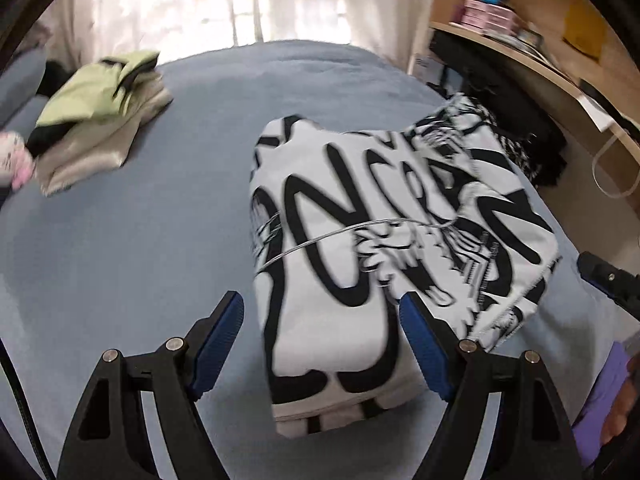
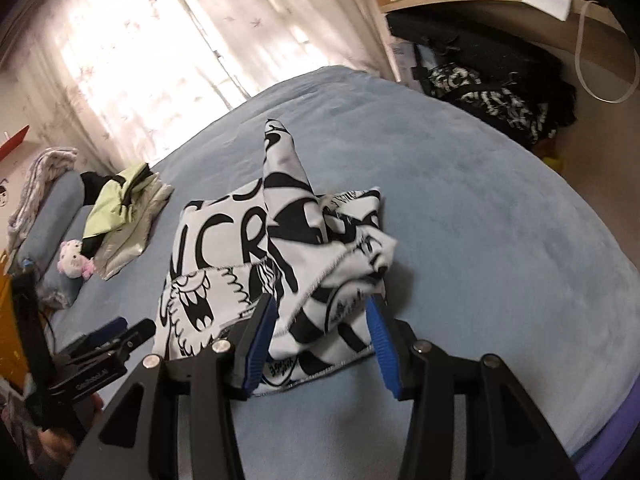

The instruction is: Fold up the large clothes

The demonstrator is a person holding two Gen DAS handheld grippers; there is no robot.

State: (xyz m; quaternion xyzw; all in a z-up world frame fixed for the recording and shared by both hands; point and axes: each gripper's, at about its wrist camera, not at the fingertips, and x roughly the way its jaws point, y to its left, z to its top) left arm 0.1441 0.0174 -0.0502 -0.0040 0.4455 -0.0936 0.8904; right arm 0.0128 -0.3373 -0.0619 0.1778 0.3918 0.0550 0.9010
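A white garment [image 1: 360,208] with bold black cartoon lettering lies folded into a thick rectangle on the blue bed [image 1: 160,240]. My left gripper [image 1: 322,320] hovers open over its near end, and the blue pads [image 1: 222,340] touch nothing. In the right wrist view the same garment [image 2: 240,248] has loose layers on its right side and one corner sticking up. My right gripper [image 2: 320,332] is open just above the near edge, with cloth below its jaws but not pinched. The left gripper [image 2: 108,336] shows at lower left there, and the right gripper [image 1: 604,276] shows at the right edge of the left wrist view.
A stack of folded light-green and beige clothes [image 1: 100,120] sits at the bed's far left by a pink-and-white plush toy [image 2: 76,264]. Dark printed clothes [image 2: 500,92] are heaped under a wooden desk [image 1: 520,60] on the right. Curtains [image 2: 180,40] hang behind the bed.
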